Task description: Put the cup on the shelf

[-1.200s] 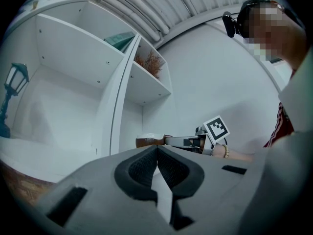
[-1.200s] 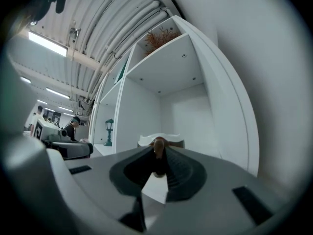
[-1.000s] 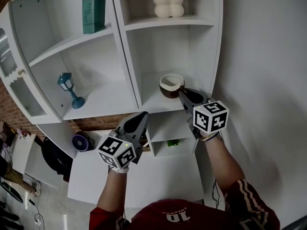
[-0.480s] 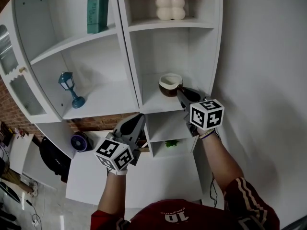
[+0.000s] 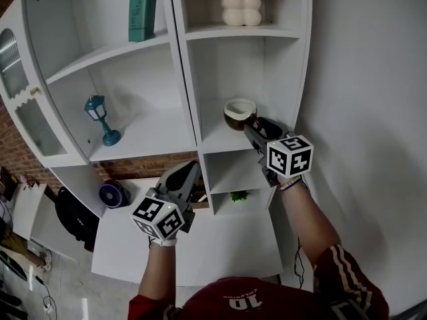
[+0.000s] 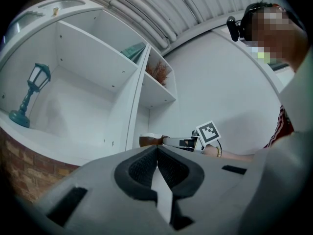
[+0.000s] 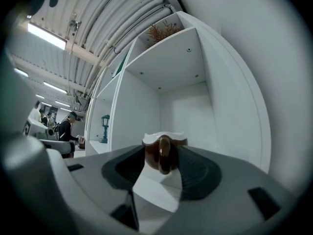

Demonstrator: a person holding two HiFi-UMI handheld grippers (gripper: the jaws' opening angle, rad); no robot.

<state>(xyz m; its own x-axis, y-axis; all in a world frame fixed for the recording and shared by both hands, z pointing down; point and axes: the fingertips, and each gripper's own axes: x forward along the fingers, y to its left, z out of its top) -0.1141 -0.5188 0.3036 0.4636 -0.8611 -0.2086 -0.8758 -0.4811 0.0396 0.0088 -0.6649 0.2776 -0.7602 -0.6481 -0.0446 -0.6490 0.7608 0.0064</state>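
Your left tool (image 5: 183, 177) is shut on nothing; your right tool (image 5: 256, 129) is opening at the cup (image 5: 239, 113).
A teal lantern (image 5: 101, 117) stands in the shelf's (image 5: 189, 79) left bay. Your left tool hangs above the white counter (image 5: 220, 245), jaws together. In the right bay the brown cup stands upright on its board, handle between your right tool's parting jaws.

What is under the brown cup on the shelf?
The cup stands on a white shelf board. Farther down, only a bit of something green shows; the rest is covered.
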